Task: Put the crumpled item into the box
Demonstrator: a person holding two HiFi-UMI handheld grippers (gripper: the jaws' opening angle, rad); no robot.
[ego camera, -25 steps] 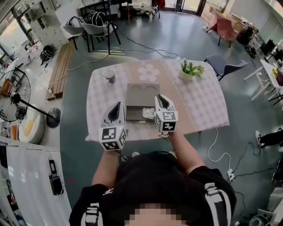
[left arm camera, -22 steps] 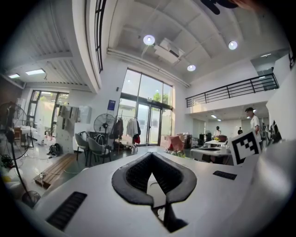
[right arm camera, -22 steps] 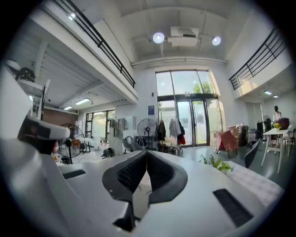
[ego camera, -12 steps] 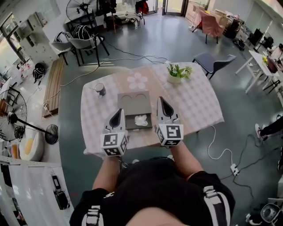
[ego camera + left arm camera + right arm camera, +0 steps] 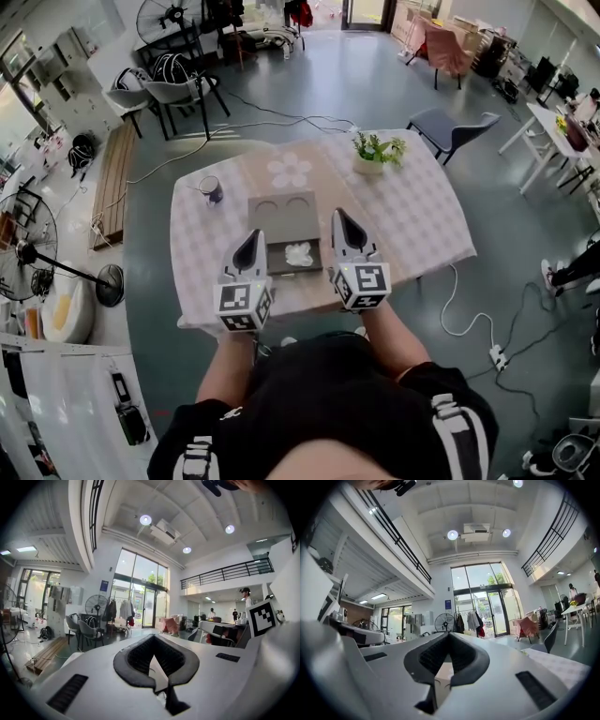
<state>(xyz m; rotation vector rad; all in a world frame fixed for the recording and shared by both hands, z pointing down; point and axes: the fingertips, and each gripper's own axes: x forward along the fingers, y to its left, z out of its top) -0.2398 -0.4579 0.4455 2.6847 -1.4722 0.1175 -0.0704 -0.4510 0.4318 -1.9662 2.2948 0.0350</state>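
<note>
A grey box point(image 5: 274, 259) lies open on the checked table point(image 5: 412, 220), its lid point(image 5: 284, 214) with two round hollows folded back. The white crumpled item point(image 5: 298, 253) rests inside the box's tray. My left gripper point(image 5: 249, 238) hangs just left of the box and my right gripper point(image 5: 339, 217) just right of it. Both are shut with nothing between their jaws, and neither touches the item. In the left gripper view the left gripper point(image 5: 151, 639) points out over the table. In the right gripper view the right gripper point(image 5: 449, 635) does the same.
A potted plant point(image 5: 373, 150) stands at the table's far right, a dark cup point(image 5: 213, 190) at the far left, a flower-shaped mat point(image 5: 289, 171) behind the box. A grey chair point(image 5: 450, 127) sits beyond the table. Cables point(image 5: 464, 328) trail on the floor.
A second ago my right gripper was over the box beside the crumpled item. It has since drawn back to the right, leaving the item lying in the tray. The left gripper has barely moved.
</note>
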